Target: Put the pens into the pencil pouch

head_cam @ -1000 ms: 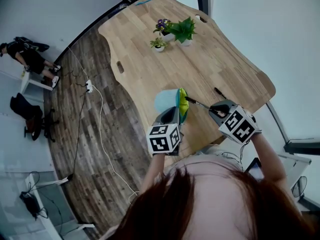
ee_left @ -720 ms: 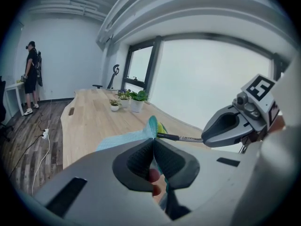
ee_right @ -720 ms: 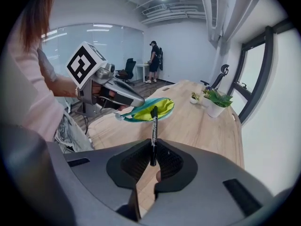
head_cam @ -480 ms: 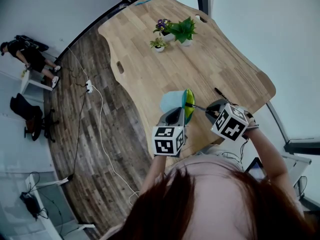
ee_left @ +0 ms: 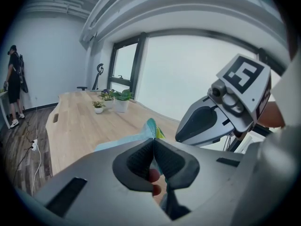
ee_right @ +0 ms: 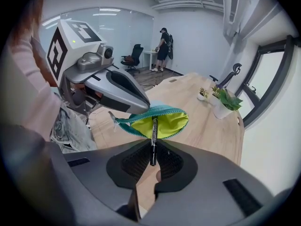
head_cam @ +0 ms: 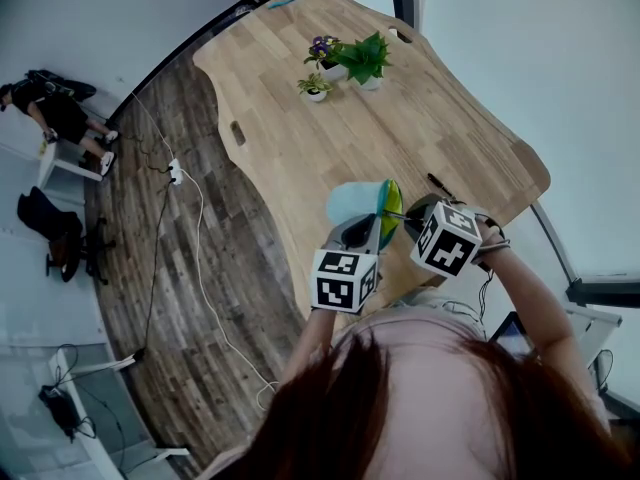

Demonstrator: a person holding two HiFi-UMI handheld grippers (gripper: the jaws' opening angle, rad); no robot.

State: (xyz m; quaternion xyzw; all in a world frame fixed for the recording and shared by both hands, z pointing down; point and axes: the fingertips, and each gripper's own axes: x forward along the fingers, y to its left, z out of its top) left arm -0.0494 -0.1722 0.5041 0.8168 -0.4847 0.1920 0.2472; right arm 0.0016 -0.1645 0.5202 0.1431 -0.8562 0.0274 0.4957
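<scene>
The pale wooden bench (head_cam: pixel 330 138), rounded and wavy-edged, has its near rim cut off by the person's hair. The left tongs (ee_left: pixel 153 147) are clamped on the fabric edge of the pencil pouch (ee_right: pixel 160 121), held up over the bench's 5 o'clock part. Their own view hides most of it. The pouch is teal with a lime lining, and its zip mouth gapes. Three small potted plants (head_cam: pixel 345 63) stand at 12 o'clock. The right tongs (ee_right: pixel 153 150) pinch a slim black pen (ee_right: pixel 153 135), its far end in the open mouth. A second dark pen (head_cam: pixel 438 184) lies at the pouch's 3 o'clock, too small for detail.
</scene>
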